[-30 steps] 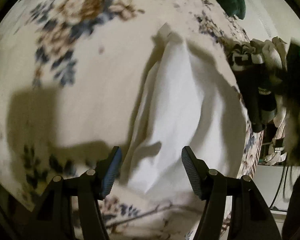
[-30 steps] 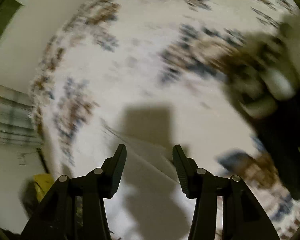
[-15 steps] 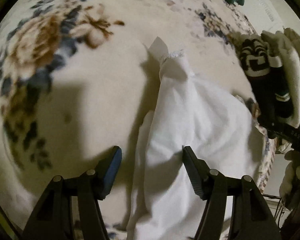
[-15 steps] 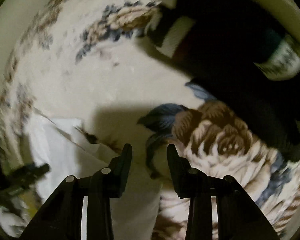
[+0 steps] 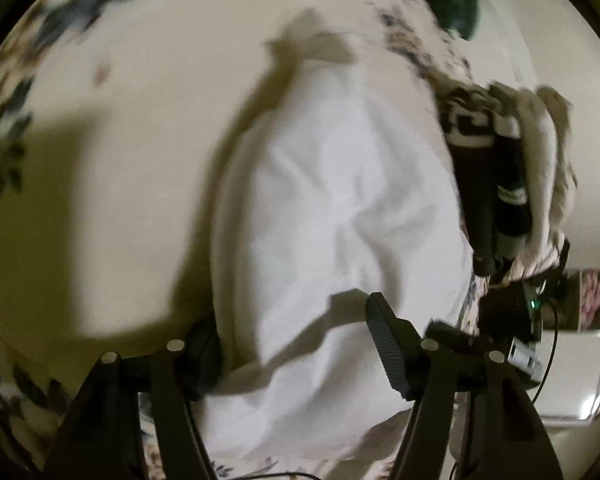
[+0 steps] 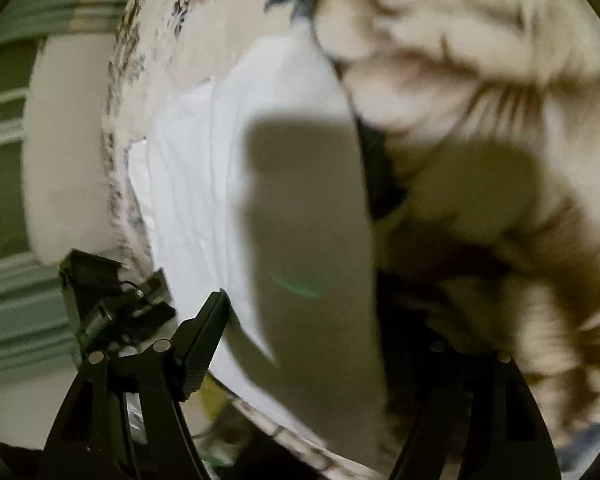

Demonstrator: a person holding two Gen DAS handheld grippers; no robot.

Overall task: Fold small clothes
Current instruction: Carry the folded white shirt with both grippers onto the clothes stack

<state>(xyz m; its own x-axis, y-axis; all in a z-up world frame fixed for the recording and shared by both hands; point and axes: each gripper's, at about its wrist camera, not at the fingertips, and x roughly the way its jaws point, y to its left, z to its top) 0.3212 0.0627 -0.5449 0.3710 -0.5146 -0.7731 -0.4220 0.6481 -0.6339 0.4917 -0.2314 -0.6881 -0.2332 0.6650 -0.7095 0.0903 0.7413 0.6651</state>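
1 white garment (image 5: 332, 208), 2 tools, 1 clothes pile (image 5: 512, 184).

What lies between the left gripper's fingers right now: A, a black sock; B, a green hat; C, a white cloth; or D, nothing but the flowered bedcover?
C: the white cloth spreads up from between the left gripper, whose jaws are closing around it.
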